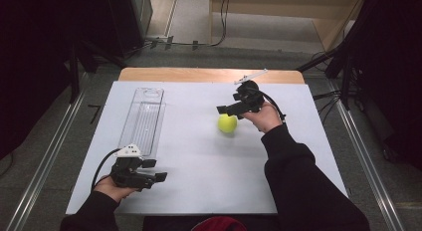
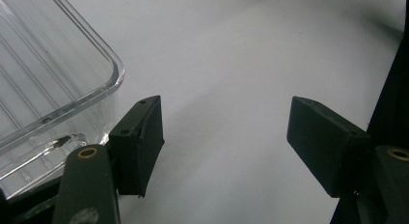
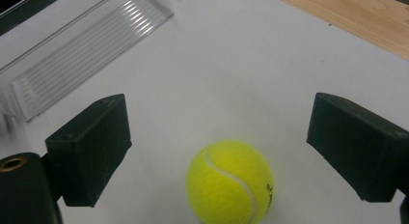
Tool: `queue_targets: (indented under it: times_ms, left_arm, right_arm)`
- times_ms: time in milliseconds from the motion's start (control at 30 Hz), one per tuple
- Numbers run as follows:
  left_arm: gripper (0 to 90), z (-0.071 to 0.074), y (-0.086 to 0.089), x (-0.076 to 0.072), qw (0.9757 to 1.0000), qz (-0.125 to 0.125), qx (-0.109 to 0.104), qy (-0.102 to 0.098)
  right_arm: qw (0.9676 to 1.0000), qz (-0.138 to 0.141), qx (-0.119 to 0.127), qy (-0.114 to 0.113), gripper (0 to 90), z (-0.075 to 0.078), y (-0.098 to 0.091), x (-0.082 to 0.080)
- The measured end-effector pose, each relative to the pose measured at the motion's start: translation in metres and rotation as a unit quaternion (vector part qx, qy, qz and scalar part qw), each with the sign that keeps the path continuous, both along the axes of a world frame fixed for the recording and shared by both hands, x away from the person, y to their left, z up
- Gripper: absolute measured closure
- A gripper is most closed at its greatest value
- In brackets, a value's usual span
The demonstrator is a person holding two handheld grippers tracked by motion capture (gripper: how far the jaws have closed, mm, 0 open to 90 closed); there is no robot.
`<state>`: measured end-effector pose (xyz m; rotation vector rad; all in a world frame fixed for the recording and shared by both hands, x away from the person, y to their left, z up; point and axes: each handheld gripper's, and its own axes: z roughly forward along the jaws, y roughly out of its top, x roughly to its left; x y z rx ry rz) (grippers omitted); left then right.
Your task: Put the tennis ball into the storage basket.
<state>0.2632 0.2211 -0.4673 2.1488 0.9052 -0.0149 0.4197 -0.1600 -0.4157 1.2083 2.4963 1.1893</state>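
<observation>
**Item: yellow-green felt tennis ball, awaiting pickup by the right-hand tool**

Location. The yellow-green felt tennis ball (image 1: 227,123) rests on the white table sheet (image 1: 199,156), right of centre, well apart from the long clear ribbed plastic tray (image 1: 144,119) lying lengthwise on the left half.

Right gripper (image 1: 230,110). Held just above and beside the ball, jaws spread wide and empty. In the right gripper view the ball (image 3: 230,182) sits low between the two black jaw blocks, a little nearer the camera than their tips, touching neither (the gap is clearly wider than the ball).

Left gripper (image 1: 158,170). Near the table's front edge, beside the tray's near end, jaws likewise parted with nothing between them; the left gripper view shows the tray's rounded corner (image 2: 103,64) just beside one jaw.

Governing relation. The ball lies directly under the right gripper's line and far from the left one; a ball has no long axis, so approach angle matters little. Likely next: lower, straddle, close.
</observation>
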Motion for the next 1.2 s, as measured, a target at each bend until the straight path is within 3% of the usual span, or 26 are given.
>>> queue_targets:
  times_ms: [533, 1200]
  left_arm:
    - [29.6, 0.001, 0.0, 0.0, 1.0, 0.0, -0.002, -0.001]
    - [29.6, 0.001, 0.0, -0.001, 1.0, 0.0, -0.004, -0.003]
  right_arm:
    - [0.9999, -0.009, 0.007, -0.004, 6.5, -0.01, 0.002, 0.004]
    - [0.9999, -0.013, -0.008, 0.002, 6.5, -0.029, 0.006, 0.001]
